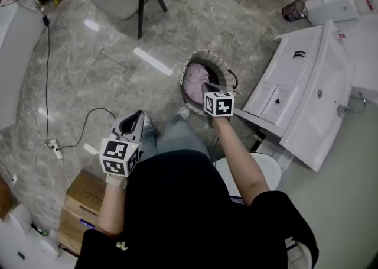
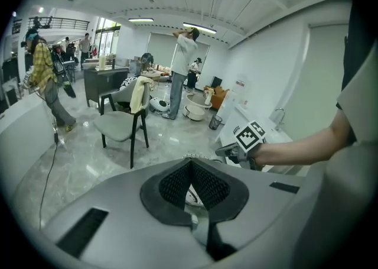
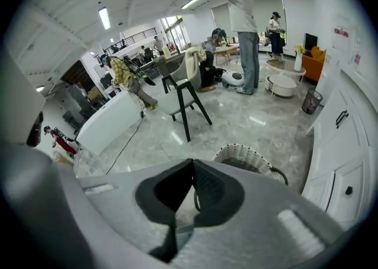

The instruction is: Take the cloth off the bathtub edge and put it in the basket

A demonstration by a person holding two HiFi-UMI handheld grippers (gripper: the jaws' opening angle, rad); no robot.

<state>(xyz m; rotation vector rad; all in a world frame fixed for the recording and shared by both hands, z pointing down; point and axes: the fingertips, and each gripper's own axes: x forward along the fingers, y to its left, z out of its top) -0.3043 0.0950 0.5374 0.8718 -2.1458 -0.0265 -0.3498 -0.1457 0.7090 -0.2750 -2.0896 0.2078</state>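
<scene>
The pink cloth (image 1: 195, 78) lies in the basket (image 1: 204, 52) at frame centre; my right gripper (image 1: 208, 88) hangs above it, clenched on nothing; left gripper (image 1: 134, 119) clenched, empty; I'd withdraw straight up, clear of the rim

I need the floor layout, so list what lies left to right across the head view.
white tub → power strip → left gripper → basket → vanity cabinet → faucet. The right gripper overlaps the basket, so it is left out.

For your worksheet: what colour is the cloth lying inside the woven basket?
Head view: pale pink cloth.
</scene>
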